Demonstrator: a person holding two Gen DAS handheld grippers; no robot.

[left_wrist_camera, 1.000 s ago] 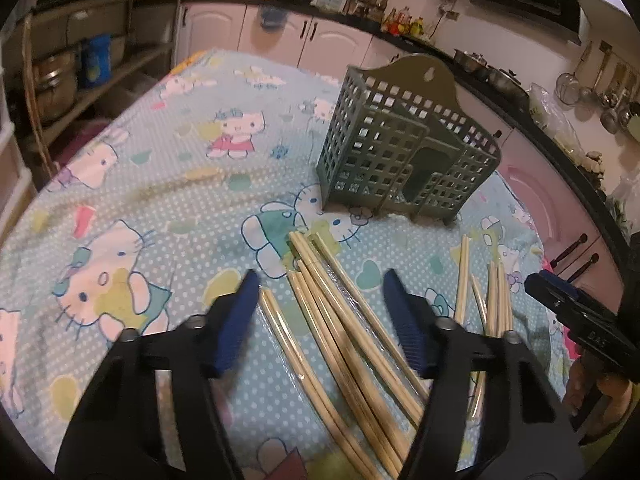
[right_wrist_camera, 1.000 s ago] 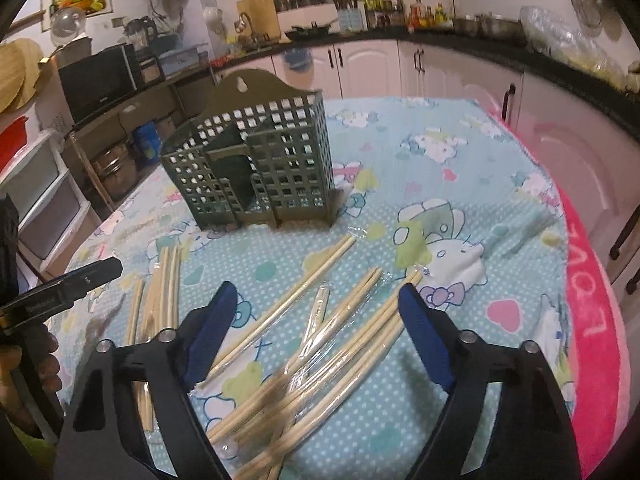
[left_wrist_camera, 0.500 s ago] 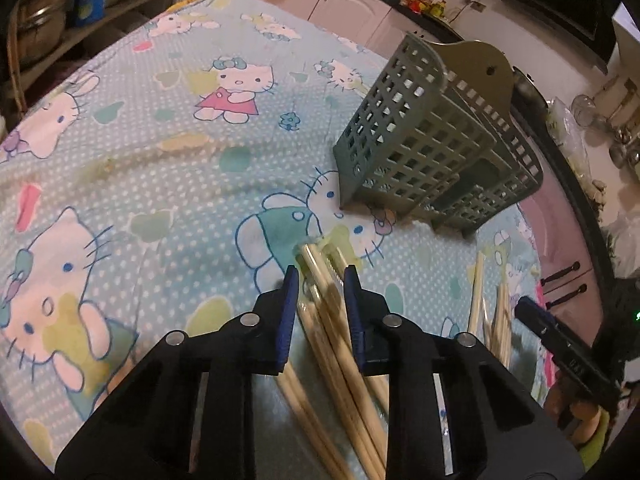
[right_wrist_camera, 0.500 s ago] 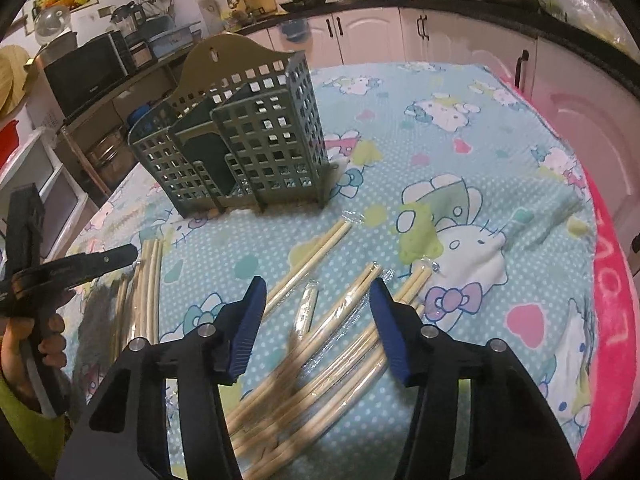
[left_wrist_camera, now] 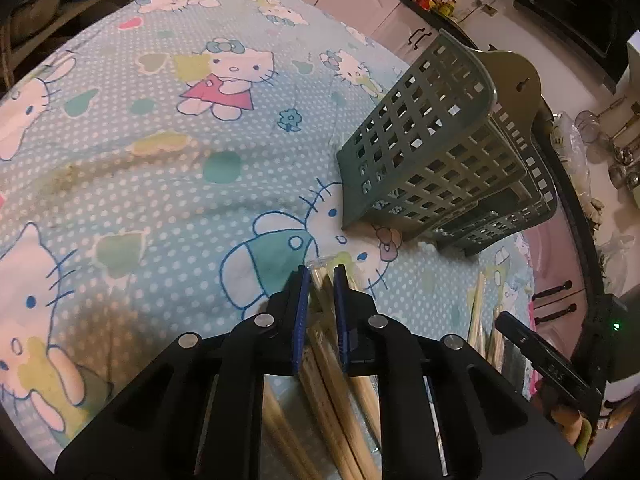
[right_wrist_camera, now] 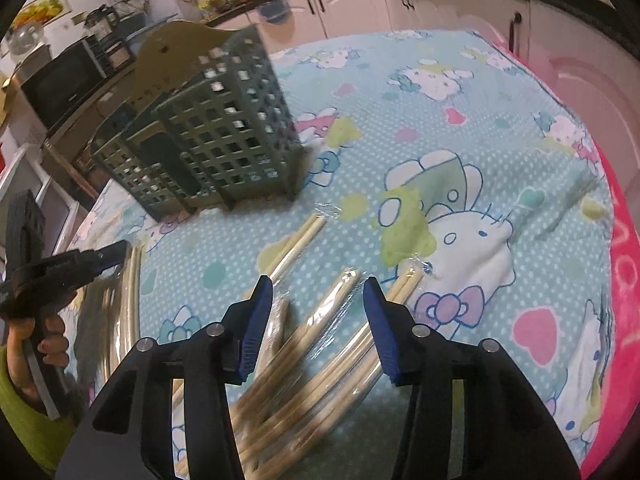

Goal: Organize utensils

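Picking stage: I have both grippers down over the chopsticks on the cartoon-cat tablecloth [left_wrist_camera: 168,184], nothing in the green lattice holder [left_wrist_camera: 432,160] yet as far as I can see. Holder stands upright just past the piles. Left gripper [left_wrist_camera: 320,280] has just been closing; its pads now pinch a wrapped pair of chopsticks [left_wrist_camera: 320,344] near the tips. Right gripper [right_wrist_camera: 318,292] has been closing too but stands half spread, wrapped chopsticks [right_wrist_camera: 320,320] between the pads, not pressed.

Next, by my read: finish the right squeeze, lift both, tip the sticks upright, drop into a holder slot.

Writing: pink edge [right_wrist_camera: 622,248] shows partial letters, unreadable. Gripper print too small.
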